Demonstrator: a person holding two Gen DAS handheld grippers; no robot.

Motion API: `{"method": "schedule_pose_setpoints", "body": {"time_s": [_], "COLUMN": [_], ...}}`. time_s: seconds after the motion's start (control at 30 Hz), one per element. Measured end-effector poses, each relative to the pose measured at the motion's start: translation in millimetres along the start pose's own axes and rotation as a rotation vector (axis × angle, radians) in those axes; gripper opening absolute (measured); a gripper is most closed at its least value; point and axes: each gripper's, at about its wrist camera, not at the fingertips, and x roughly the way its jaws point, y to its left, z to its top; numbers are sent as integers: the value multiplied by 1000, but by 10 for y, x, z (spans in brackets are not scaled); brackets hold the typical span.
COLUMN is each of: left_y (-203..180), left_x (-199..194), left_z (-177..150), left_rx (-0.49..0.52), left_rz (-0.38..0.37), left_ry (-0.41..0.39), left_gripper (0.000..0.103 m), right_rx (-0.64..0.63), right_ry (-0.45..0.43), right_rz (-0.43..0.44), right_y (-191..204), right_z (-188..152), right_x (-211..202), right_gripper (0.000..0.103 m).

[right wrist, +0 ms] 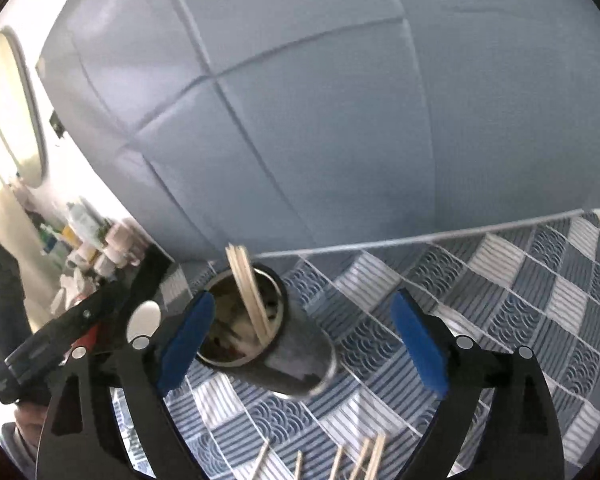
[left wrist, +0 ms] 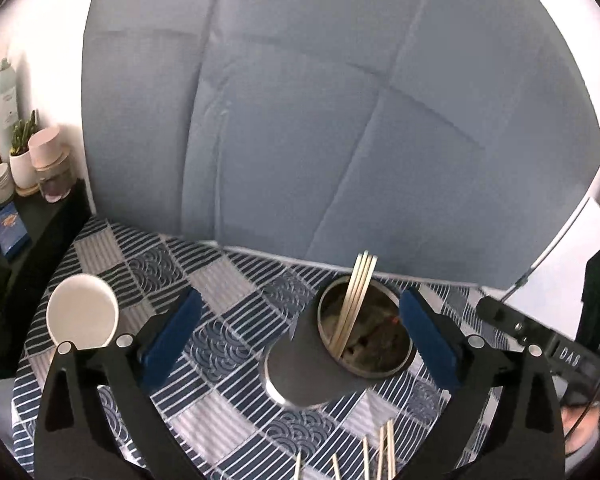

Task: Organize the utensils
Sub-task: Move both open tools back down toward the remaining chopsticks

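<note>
A round metal cup (left wrist: 340, 344) with a smooth grey wall and a shiny rim stands on the table (left wrist: 228, 280). Several thin, pale wooden chopsticks (left wrist: 354, 300) lean inside it, their square tops rising past the rim. More loose chopsticks (right wrist: 360, 460) of the same wood lie flat on the cloth in front of the cup, near the cameras. The table is covered with a patchwork cloth (right wrist: 500, 280) of navy and white squares, some striped, some with wave scallops. To the left of the cup sits a smooth white bowl (left wrist: 82, 312). Behind the cup hangs a creased blue-grey backdrop (left wrist: 340, 100). The left claw (left wrist: 300, 334) stands wide apart, its blue padded fingers either side of the cup, touching nothing. The right claw (right wrist: 304, 342) is also wide apart and holds nothing, its left pad in front of the cup's rim.
</note>
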Motion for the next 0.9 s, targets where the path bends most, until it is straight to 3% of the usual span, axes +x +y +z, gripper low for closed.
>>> {"method": "schedule_pose_setpoints", "body": {"time_s": [0.4, 0.9], "left_y": [111, 123], "left_x": [118, 439], "left_z": [-500, -1344], "left_rx": [60, 131], "left_rz": [72, 85], "left_ry": [134, 353], "left_gripper": [97, 97], "right_rx": [47, 59], "right_ry": [83, 305], "right_rz": [-94, -178], "right_y": [-445, -802], "right_z": [-410, -1136], "right_x": [-17, 376], "right_gripper": [87, 87]}}
